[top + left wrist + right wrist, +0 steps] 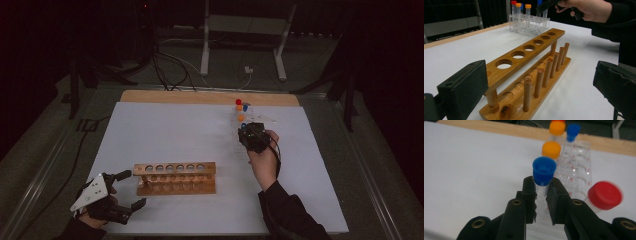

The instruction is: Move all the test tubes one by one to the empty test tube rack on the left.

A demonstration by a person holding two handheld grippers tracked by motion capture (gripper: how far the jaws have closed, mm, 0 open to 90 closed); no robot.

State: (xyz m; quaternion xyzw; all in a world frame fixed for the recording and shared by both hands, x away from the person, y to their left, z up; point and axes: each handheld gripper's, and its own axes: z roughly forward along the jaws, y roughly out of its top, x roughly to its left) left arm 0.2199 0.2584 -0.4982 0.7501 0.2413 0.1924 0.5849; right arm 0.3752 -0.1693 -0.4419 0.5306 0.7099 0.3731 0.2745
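Note:
My right gripper [541, 186] is shut on a clear tube with a blue cap [544, 170], just below the cap, at the near end of the clear plastic rack [579, 170]. Behind it in that rack stand two orange-capped tubes [551, 149] and another blue-capped one [573, 130]. A red-capped tube [605, 195] leans at the right, blurred. In the high view this gripper [247, 131] is at the clear rack [250, 112], far right of centre. My left gripper [132, 189] stands open at the left end of the empty wooden tube rack [175, 178]. The jaws frame that rack [529, 47] without touching it.
The white mat [165, 130] covers a wooden table whose far edge [200, 96] shows. The wooden rack has a row of holes and a row of upright pegs [539, 82]. A person's hand [586, 8] holds the right gripper beyond it.

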